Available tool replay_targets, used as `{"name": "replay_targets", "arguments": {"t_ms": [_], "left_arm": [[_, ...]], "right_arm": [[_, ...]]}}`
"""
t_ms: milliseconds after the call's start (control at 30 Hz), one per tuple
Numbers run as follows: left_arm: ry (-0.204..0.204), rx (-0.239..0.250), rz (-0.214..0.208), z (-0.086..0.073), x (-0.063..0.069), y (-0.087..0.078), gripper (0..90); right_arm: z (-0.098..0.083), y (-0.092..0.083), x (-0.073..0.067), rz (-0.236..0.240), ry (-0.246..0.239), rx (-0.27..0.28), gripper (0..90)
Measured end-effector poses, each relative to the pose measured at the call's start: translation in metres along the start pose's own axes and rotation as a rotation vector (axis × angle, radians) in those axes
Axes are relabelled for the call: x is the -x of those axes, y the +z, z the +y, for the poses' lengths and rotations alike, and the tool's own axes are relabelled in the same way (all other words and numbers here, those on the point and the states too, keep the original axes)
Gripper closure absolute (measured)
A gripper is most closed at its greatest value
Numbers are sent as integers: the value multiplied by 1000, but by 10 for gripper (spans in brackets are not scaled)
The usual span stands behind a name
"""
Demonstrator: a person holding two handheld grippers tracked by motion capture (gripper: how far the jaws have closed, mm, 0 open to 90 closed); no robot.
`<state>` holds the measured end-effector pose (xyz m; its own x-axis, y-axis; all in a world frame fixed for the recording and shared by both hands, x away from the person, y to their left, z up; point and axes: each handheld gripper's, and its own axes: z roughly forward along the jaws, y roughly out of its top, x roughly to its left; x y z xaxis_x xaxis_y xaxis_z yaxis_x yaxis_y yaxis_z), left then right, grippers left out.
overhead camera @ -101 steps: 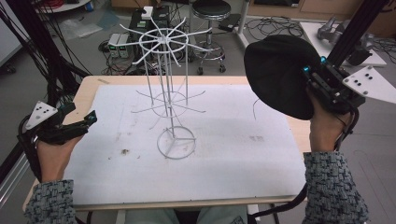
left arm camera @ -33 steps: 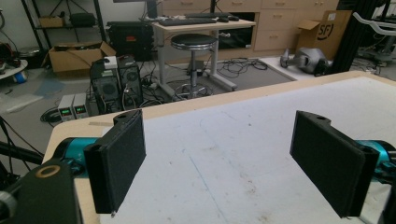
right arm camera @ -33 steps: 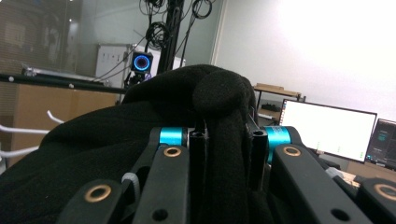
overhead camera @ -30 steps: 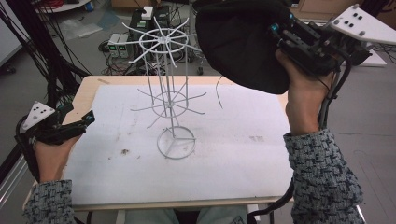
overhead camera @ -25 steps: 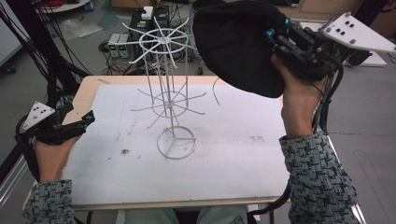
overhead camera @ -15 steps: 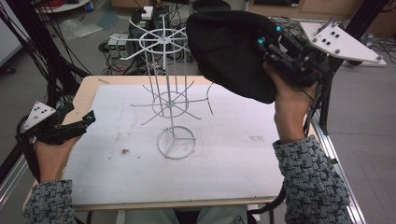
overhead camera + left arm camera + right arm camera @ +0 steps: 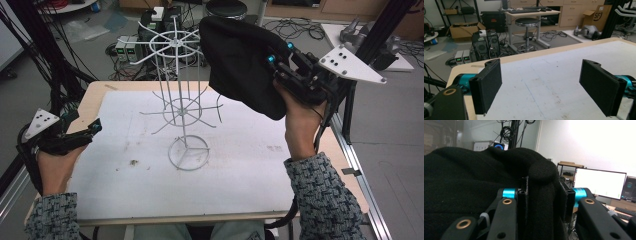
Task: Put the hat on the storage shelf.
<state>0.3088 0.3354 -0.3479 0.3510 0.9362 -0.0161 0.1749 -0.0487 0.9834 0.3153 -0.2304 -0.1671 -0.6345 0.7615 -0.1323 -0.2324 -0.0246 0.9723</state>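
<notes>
Setting: cluttered lab floor with cables, a stool and desks lies beyond a wooden table [image 7: 320, 150] topped with a white sheet.
Landmark: white wire rack [image 7: 182, 100] stands upright near the middle of the sheet, a spoked ring at its top, a second ring of hooked arms lower down and a round base.
Task's thing: black knit hat [image 7: 240, 65] hangs in the air just to the right of the rack's top ring, its near edge close to the spokes; whether it touches them cannot be told.
Right gripper [image 7: 280, 70]: held high to the right of the rack, pointing left toward it. Its jaws have just been opening, yet in the right gripper view a thick fold of the hat [image 7: 541, 195] sits between the pads and fills the gap, so the cloth looks pinched.
Left gripper [image 7: 87, 132]: low at the table's left edge, well apart from the rack, jaws spread wide with nothing between them [image 7: 549, 87].
Key relation: the hat bulges out from the right fingers toward the rack, so the rack's top spokes lie leftward and slightly below the cloth; the right hand is much the nearer one.
Judgement: the step in hand looks like hanging the hat on an upper arm of the rack, which calls for easing it left and down.
</notes>
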Motion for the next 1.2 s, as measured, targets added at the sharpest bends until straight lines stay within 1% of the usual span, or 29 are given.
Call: {"name": "replay_targets", "arguments": {"t_ms": [33, 167, 367, 500, 600, 633, 700, 733, 767, 900, 1000, 1133, 1167, 1200], "left_arm": [[0, 0, 0, 0, 0, 0, 184], [-3, 0, 0, 0, 0, 0, 184], [-2, 1, -2, 0, 0, 0, 184], [-4, 1, -1, 0, 0, 0, 184], [-5, 0, -3, 0, 0, -1, 184], [-5, 1, -2, 0, 0, -1, 184], [-4, 0, -3, 1, 0, -1, 184], [-4, 0, -3, 1, 0, -1, 184], [-3, 0, -3, 1, 0, -1, 184], [-6, 1, -1, 0, -1, -1, 184], [-7, 3, 0, 1, -1, -2, 184], [-7, 4, 2, 0, -2, -3, 184], [-8, 5, 2, 0, -2, -3, 184], [-7, 5, 2, 0, -3, -3, 184]], "right_arm": [[-2, -1, 0, 0, -1, 2, 663], [-10, -3, 0, 3, 22, 10, 648], [-23, -6, -2, 2, 36, 20, 622], [-31, -8, -3, 14, 57, 20, 615], [-36, -9, -5, 21, 59, 26, 618], [-37, -9, -5, 22, 52, 29, 616], [-40, -10, -6, 24, 67, 31, 614], [-40, -10, -6, 24, 67, 31, 614], [-43, -11, -6, 22, 76, 29, 609], [-47, -12, -6, 21, 81, 26, 602], [-51, -13, -7, 23, 91, 11, 596], [-54, -15, -6, 20, 89, -6, 593], [-55, -16, -6, 23, 101, -16, 587], [-55, -17, -6, 21, 97, -22, 584]]}}
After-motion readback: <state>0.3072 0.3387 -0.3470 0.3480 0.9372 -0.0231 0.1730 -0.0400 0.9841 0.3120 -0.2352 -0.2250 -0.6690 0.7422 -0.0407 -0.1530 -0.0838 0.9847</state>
